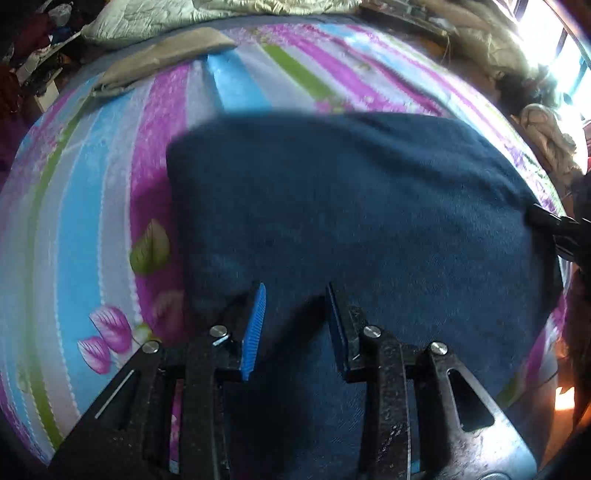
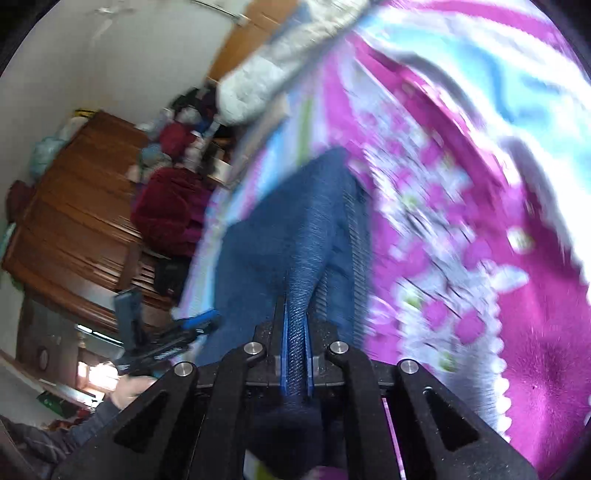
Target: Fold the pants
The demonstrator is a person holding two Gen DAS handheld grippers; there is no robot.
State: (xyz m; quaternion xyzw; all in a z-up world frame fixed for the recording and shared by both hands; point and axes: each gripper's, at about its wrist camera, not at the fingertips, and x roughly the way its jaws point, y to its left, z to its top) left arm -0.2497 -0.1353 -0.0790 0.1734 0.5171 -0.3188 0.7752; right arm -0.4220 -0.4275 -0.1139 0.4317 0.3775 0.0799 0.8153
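Dark blue pants [image 1: 351, 206] lie as a broad folded slab on the striped bedspread [image 1: 92, 206]. My left gripper [image 1: 295, 288] hovers open over their near edge, with the blue pads [image 1: 255, 325] apart and fabric below the gap. At the right edge of the left wrist view, my right gripper [image 1: 546, 218] holds the pants' far right corner. In the right wrist view, which is motion-blurred, the right gripper [image 2: 295, 306] is shut on a ridge of the pants [image 2: 288, 229]. The left gripper [image 2: 195, 325] shows at lower left, held by a hand [image 2: 129, 387].
A flowered purple, blue and green bedspread [image 2: 461, 221] covers the bed. Pillows and a quilt [image 1: 155, 18] lie at the head. Beige cloth [image 1: 546, 136] is heaped by a bright window. A wooden dresser [image 2: 74, 206] with piled clothes [image 2: 170, 206] stands beside the bed.
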